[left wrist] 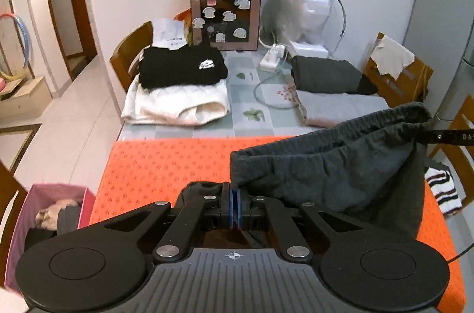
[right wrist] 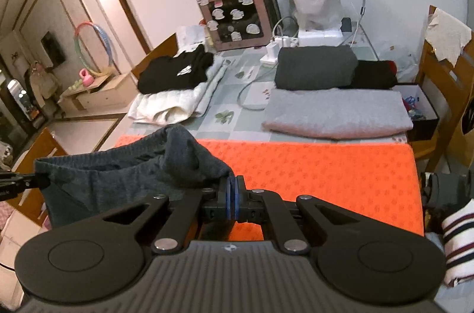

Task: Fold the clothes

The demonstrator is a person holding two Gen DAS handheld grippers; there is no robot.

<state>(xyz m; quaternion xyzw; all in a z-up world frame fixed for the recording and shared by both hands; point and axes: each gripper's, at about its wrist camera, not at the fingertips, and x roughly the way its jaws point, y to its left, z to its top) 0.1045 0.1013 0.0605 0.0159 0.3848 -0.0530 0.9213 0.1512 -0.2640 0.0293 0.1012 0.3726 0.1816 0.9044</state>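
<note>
A dark grey pair of shorts with an elastic waistband (left wrist: 340, 165) hangs stretched above the orange mat (left wrist: 166, 165). My left gripper (left wrist: 236, 199) is shut on one corner of the waistband. My right gripper (right wrist: 232, 193) is shut on the other corner of the shorts (right wrist: 124, 176). The right gripper's tip shows at the far right of the left wrist view (left wrist: 435, 136), and the left gripper's tip at the far left of the right wrist view (right wrist: 32, 181). The orange mat (right wrist: 326, 168) lies under the cloth.
Folded clothes lie on the table behind the mat: a black top on a white garment (left wrist: 180, 70), and a dark grey one on a light grey one (right wrist: 334, 111). A water dispenser (left wrist: 225, 11) stands at the back. A pink basket (left wrist: 50, 212) sits on the floor left. Wooden chairs flank the table.
</note>
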